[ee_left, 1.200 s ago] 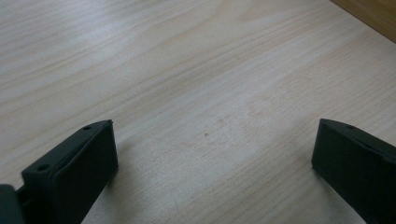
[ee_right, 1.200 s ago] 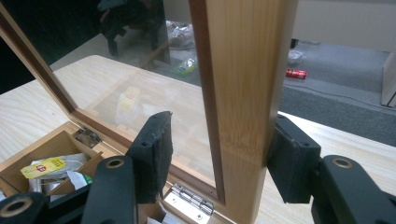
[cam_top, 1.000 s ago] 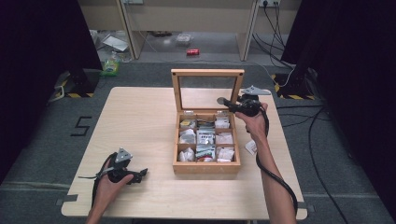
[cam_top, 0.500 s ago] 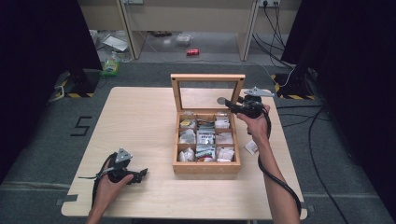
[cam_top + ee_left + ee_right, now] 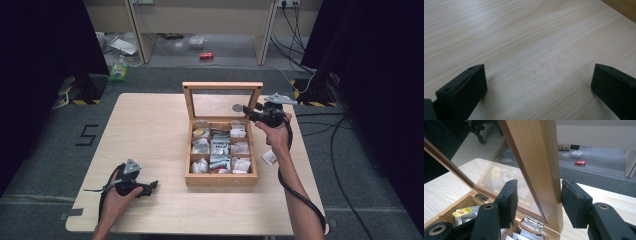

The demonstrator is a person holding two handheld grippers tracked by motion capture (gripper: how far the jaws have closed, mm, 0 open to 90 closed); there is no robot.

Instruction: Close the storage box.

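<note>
A wooden tea box [image 5: 220,179] stands right of the table's middle, its compartments full of tea packets [image 5: 220,147]. Its glass lid [image 5: 222,86] stands upright at the back. My right gripper [image 5: 248,111] is at the lid's right side rail [image 5: 541,157], with the rail between its jaws. The jaws have just been closing; one pad [image 5: 574,205] meets the rail's edge, and the other pad [image 5: 509,200] stands a little off the rail, so the gripper [image 5: 537,200] is open. My left gripper [image 5: 152,186] rests open on the bare tabletop at the front left, nothing between its jaws [image 5: 537,82].
A single white packet [image 5: 270,157] lies on the table just right of the box. The right gripper's cable [image 5: 295,190] trails along the forearm. A metal hinge [image 5: 531,223] joins lid and box. On the floor beyond the table lie a red can [image 5: 206,56] and other litter.
The right gripper has shifted slightly at the lid's right rail and its jaws have narrowed a little around it. The left gripper has stayed put.
</note>
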